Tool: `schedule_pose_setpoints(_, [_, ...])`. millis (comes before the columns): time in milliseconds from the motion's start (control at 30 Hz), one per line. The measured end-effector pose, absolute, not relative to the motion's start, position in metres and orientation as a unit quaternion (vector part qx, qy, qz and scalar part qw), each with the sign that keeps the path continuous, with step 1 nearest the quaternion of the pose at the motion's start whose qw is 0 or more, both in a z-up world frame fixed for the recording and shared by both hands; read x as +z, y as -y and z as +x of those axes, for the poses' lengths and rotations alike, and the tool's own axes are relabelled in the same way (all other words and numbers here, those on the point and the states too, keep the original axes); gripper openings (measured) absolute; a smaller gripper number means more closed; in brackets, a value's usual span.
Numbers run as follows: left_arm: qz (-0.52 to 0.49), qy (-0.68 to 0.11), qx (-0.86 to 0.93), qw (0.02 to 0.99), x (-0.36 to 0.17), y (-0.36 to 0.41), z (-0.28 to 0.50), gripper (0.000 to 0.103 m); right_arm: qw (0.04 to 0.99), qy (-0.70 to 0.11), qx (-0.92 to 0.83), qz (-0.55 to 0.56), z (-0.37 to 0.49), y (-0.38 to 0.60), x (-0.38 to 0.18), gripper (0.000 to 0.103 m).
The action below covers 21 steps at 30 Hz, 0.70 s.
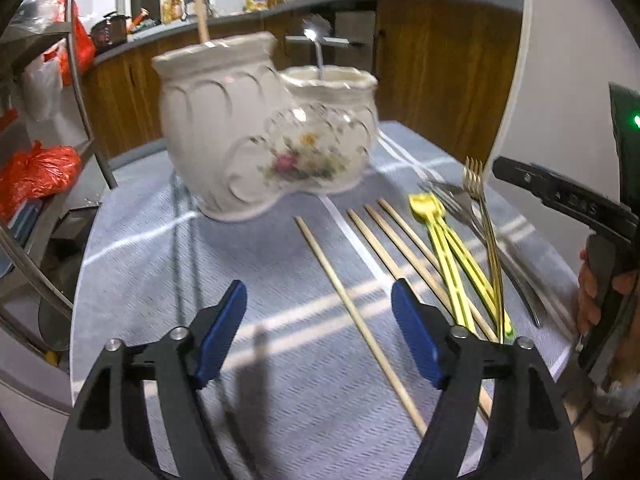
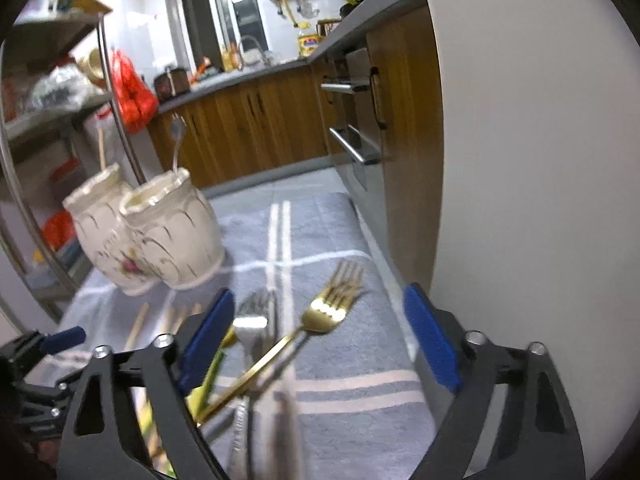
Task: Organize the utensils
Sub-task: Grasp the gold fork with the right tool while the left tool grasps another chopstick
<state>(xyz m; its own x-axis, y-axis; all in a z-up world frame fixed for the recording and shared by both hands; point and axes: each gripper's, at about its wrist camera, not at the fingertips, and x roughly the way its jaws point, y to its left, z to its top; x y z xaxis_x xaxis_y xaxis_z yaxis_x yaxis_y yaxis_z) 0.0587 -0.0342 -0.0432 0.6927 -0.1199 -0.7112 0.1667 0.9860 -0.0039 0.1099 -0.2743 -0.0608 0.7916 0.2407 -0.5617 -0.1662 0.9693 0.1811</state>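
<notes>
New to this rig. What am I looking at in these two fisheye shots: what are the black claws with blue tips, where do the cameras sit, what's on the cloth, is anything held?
No robot here: a person holds a two-finger gripper in each hand, with a fisheye camera on each that looks forward along its fingers. The left view shows the left gripper, the right view the right gripper; the blue tips are the finger pads.

On the striped grey cloth stands a two-part ceramic holder, with a wooden stick in one pot and a metal utensil in the other. Loose in front of it lie wooden chopsticks, yellow plastic utensils, a gold fork and silver forks.

Both grippers are open and hold nothing. One chopstick lies between the left jaws, and the forks lie between the right jaws, but no pad touches them.
</notes>
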Motion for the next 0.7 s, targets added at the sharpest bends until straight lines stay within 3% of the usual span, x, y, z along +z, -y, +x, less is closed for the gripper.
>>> schedule_pose_setpoints(167, [0.055,-0.393,-0.085,0.914,-0.048,0.044,0.051,0.056,0.935,-0.332,0.111,0.053,0.117,0.274,-0.067,0.061])
schedule_pose_setpoints(333, [0.058,-0.407,-0.092,0.907,-0.053,0.045,0.052,0.043,0.934,-0.341,0.098,0.032,0.13,0.274,-0.066,0.053])
schedule_pose_setpoints(433, [0.056,-0.407,-0.095,0.907,-0.053,0.044,0.053,0.04,0.923,-0.367,0.11,0.031,0.147,0.273,-0.07,0.047])
schedule_pose_setpoints(700, [0.059,-0.418,-0.106,0.901,-0.051,0.038,0.059,0.024,0.897,-0.417,0.134,0.059,0.175,0.283,-0.079,0.042])
